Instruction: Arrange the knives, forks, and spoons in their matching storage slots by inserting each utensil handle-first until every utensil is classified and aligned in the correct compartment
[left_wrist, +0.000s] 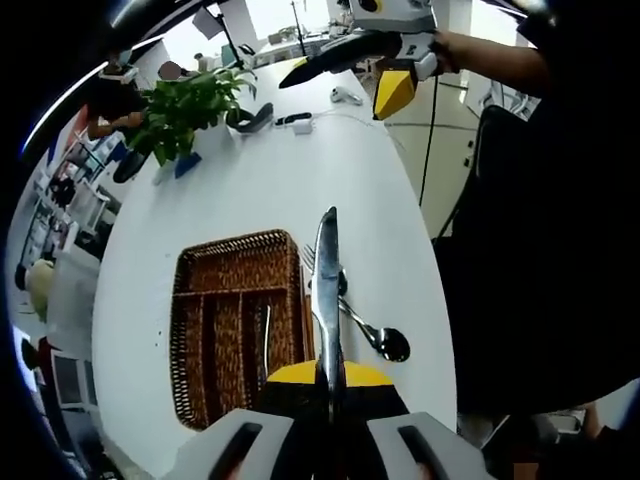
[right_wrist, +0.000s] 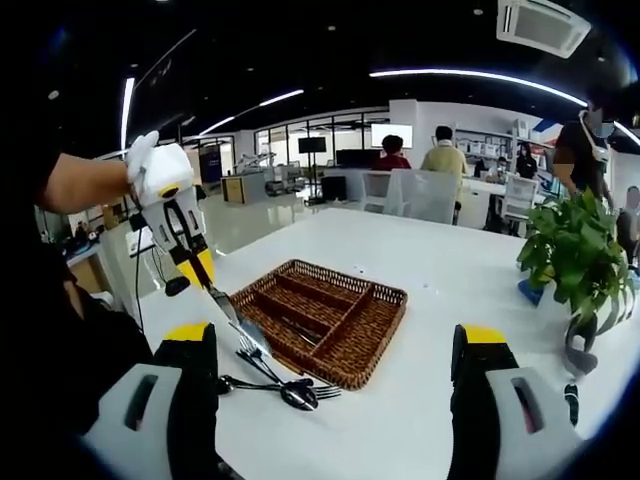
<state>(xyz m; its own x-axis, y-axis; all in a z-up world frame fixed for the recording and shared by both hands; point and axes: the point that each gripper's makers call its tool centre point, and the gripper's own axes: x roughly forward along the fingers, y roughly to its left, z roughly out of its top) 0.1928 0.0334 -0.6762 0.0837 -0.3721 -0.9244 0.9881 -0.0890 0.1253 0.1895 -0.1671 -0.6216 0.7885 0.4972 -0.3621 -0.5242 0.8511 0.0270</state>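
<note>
Steel knife (left_wrist: 327, 290): stiff, slick, light; left gripper (left_wrist: 330, 395) clamped on its handle above wicker tray (left_wrist: 235, 330). Right gripper (right_wrist: 335, 385) jaws apart, empty.

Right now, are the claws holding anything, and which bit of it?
The left claw pinches a knife by one end, probably the handle; the other end points forward. The right claw is open, holding nothing.

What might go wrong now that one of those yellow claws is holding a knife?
The knife sits edge-on between the left gripper's fingers, so it may twist or slip. Lowered off line, it could hit a divider in the wicker tray. The loose cutlery beside the tray could get knocked.
</note>
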